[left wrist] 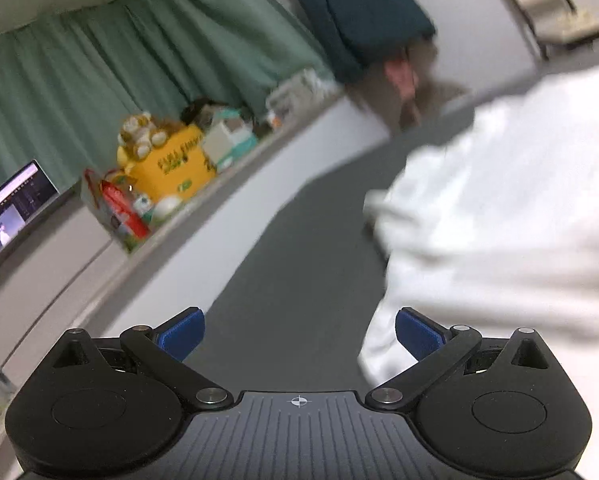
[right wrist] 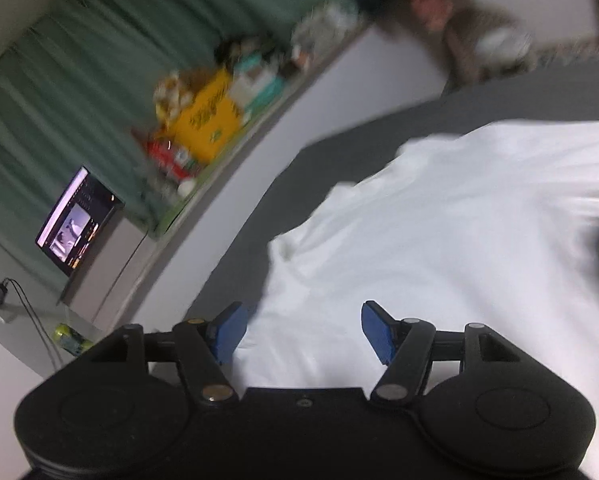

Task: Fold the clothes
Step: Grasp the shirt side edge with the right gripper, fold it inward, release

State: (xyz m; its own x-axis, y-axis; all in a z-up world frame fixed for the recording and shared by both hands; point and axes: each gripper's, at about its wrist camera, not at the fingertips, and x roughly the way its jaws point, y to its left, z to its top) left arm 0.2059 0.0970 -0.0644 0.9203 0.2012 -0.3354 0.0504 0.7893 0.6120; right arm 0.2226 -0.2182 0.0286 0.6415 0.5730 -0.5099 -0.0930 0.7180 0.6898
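A white garment [left wrist: 507, 216] lies rumpled on a dark grey surface [left wrist: 299, 264], filling the right side of the left wrist view. My left gripper [left wrist: 299, 336] stands wide open over bare grey surface, its right blue pad [left wrist: 417, 338] at the cloth's edge, nothing between the pads. In the right wrist view the white garment [right wrist: 439, 232] spreads under and ahead of my right gripper [right wrist: 301, 332], which is open above the cloth without pinching it. Both views are blurred by motion.
A ledge along the green curtain [left wrist: 111, 64] holds a yellow box [left wrist: 179, 164], snack packets [left wrist: 119, 212] and other clutter. A lit screen [right wrist: 77, 220] stands at the left. A person in a dark top [left wrist: 359, 12] stands at the far end.
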